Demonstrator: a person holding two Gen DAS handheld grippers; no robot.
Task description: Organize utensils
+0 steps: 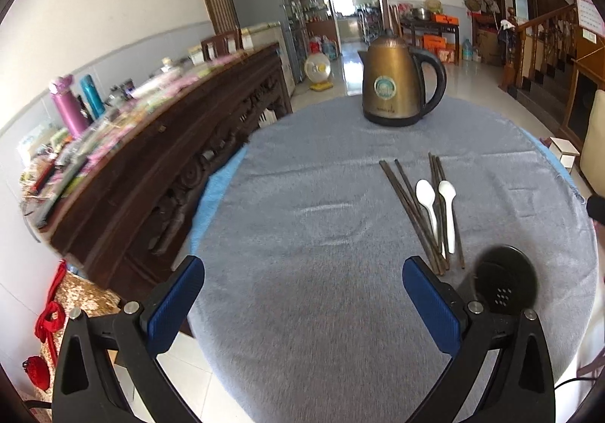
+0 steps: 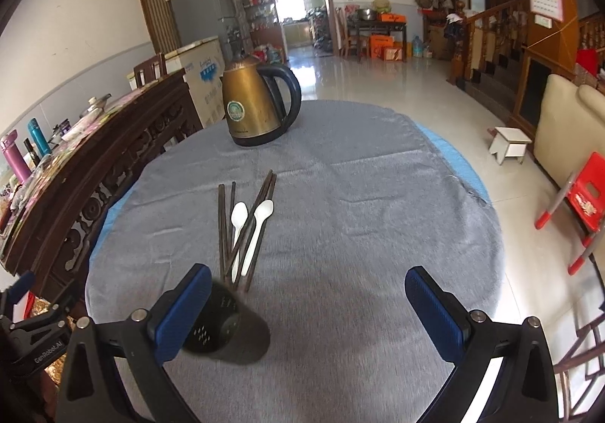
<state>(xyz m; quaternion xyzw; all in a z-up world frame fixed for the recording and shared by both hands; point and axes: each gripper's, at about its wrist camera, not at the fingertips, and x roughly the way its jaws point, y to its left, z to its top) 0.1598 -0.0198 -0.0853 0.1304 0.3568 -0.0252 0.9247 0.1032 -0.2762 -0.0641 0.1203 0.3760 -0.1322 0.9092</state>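
Both tongs, left (image 1: 302, 294) and right (image 2: 308, 304), gaped empty; the thin, stiff chopsticks (image 2: 227, 230) and light plastic spoons (image 2: 247, 234) looked slippery, best pinched mid-shaft.

A bronze kettle (image 1: 397, 82) stands on the grey tablecloth (image 1: 321, 234) — a carved wooden sideboard (image 1: 170, 166) beside the table.

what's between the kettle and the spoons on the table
Only bare grey tablecloth between the kettle and the spoons; the chopsticks' tips reach partway. Both wrist views show it.
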